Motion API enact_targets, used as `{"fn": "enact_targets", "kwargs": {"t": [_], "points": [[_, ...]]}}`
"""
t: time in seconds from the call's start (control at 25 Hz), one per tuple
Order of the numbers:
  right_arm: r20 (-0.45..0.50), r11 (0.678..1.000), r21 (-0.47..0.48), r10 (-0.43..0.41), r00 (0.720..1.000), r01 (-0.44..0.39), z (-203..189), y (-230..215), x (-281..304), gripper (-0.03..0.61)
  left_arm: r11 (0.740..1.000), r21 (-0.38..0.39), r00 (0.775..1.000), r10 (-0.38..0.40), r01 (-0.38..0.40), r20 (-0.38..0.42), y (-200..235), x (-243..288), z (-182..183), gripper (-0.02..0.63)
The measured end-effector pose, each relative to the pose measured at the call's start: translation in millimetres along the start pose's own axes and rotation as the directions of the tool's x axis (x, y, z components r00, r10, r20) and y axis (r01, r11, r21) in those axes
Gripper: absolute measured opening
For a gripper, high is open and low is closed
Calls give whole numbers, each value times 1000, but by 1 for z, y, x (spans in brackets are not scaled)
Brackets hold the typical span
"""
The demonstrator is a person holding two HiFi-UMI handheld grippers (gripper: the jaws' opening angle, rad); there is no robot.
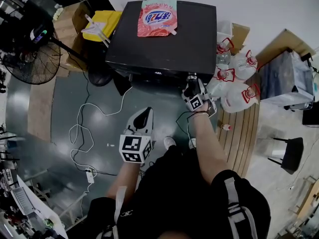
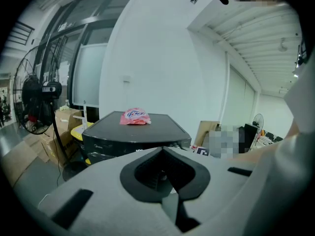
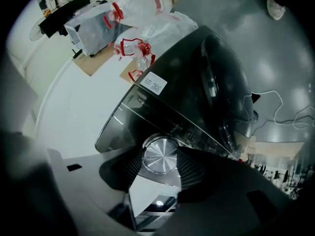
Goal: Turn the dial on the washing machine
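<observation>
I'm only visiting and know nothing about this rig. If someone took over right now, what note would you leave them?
Left claw: shut, empty, held in front of the washing machine, not touching it.
Right claw: closed on the silver dial at the right end of the machine's front panel.
Done: the dial is gripped. Whether it has been turned at all can't be told.
Left: turn the dial, then let go.

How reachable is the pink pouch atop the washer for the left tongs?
Probably yes: the left tongs hold nothing and the washer top around the pouch is bare, though they hang well short.
</observation>
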State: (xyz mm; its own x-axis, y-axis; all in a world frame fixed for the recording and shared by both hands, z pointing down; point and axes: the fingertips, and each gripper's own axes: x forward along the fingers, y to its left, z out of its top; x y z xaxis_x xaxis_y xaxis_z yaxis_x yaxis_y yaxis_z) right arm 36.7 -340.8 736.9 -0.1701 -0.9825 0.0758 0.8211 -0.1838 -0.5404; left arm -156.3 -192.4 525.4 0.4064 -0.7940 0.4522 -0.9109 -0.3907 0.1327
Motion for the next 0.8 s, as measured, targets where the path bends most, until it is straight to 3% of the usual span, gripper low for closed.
{"fn": "enact_targets", "kwargs": {"t": [0.32, 0.48, 0.6, 0.68, 0.72, 0.8], "points": [[22, 993, 120, 3, 1000, -5, 1, 0, -1, 199, 1000, 17, 1000, 12, -12, -12, -14, 3, 0, 3], [41, 1000, 14, -7, 999, 7, 7, 3, -4, 199, 999, 30, 1000, 21, -21, -9, -18, 3, 1, 3], [-2, 984, -165, -69, 998, 68, -2, 6, -13, 199, 999, 30, 999, 32, -32, 5, -17, 1, 5, 3], [-63, 936, -331, -147, 987, 118, -18, 8, -25, 165, 999, 18, 999, 36, -36, 15, -17, 1, 8, 3], [-92, 897, -421, -189, 978, 134, -26, 10, -32, 126, 999, 11, 999, 37, -37, 21, -17, 1, 9, 3], [-139, 781, -611, -264, 954, 127, -43, 18, -43, 24, 999, -2, 999, 37, -37, 36, -17, 3, 13, 3]]}}
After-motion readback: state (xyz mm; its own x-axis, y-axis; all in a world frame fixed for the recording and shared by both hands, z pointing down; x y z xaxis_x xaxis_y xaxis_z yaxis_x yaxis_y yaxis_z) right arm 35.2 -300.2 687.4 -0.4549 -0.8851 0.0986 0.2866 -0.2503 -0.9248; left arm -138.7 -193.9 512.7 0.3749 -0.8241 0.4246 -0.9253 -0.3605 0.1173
